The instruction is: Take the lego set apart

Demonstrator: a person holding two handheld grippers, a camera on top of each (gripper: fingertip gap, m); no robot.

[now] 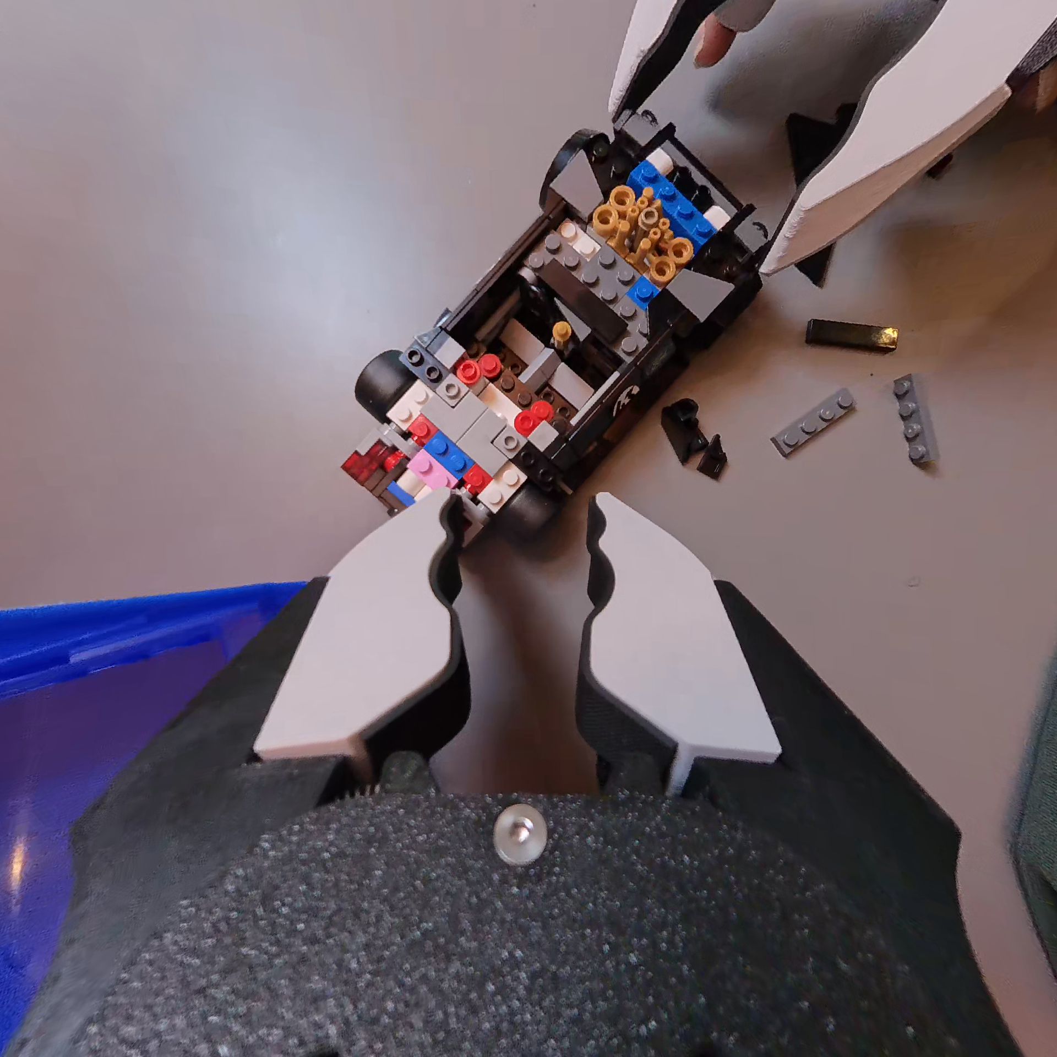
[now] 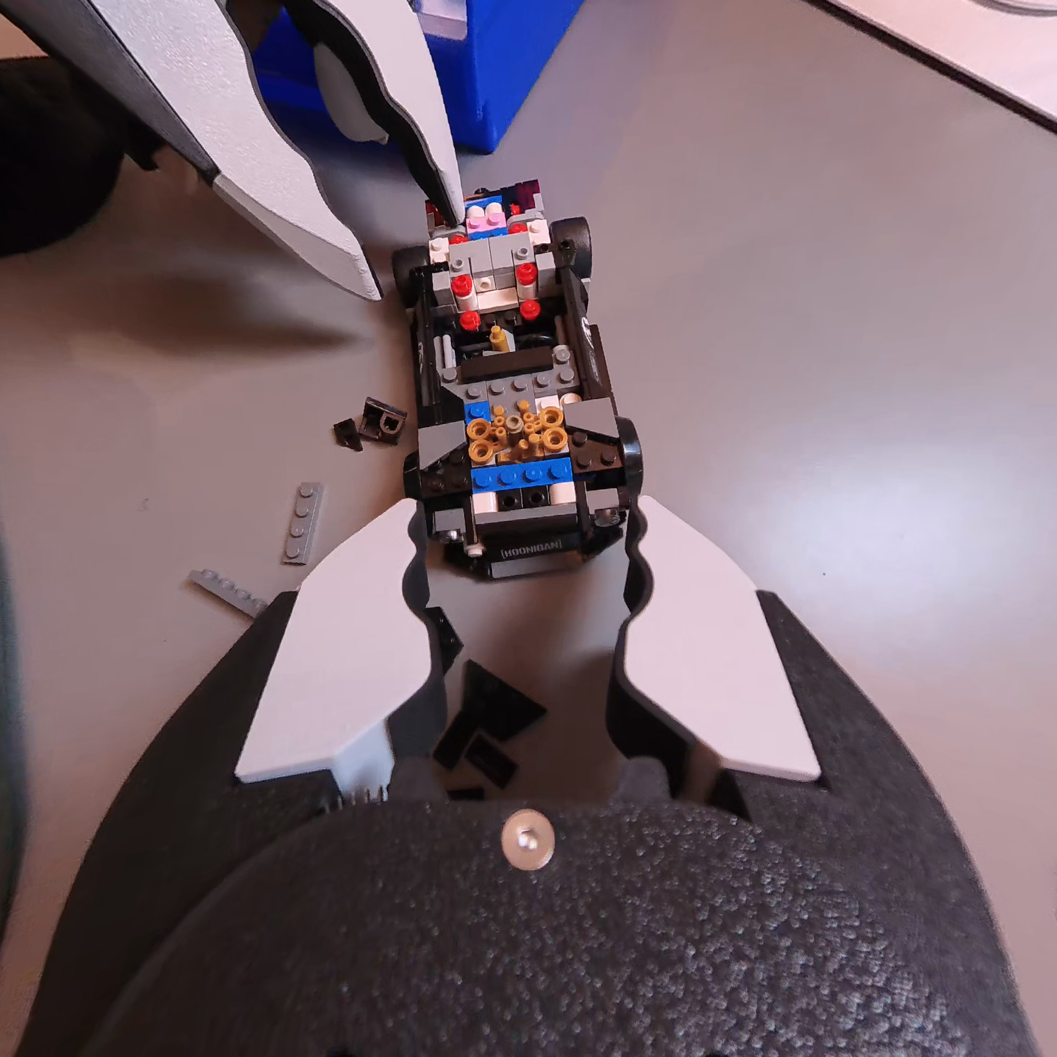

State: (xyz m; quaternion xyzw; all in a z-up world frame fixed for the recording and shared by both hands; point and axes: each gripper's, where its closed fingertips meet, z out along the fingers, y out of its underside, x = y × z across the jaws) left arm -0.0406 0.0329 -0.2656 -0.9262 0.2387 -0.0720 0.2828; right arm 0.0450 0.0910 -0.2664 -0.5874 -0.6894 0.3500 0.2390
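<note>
The lego car (image 2: 509, 394), roof stripped and studs bare, sits on the grey tabletop (image 2: 801, 400). The right hand-held gripper (image 2: 523, 509) straddles one end, fingers spread wide at the corners. The left hand-held gripper (image 1: 517, 503), moderately spread, has one fingertip touching the other end. Loose grey plates (image 1: 812, 422) and black pieces (image 1: 692, 437) lie beside the car; a blue bin (image 1: 86, 658) stands nearby.

Left tool (image 1: 517, 503) agape; right tool (image 2: 523, 506) agape
</note>
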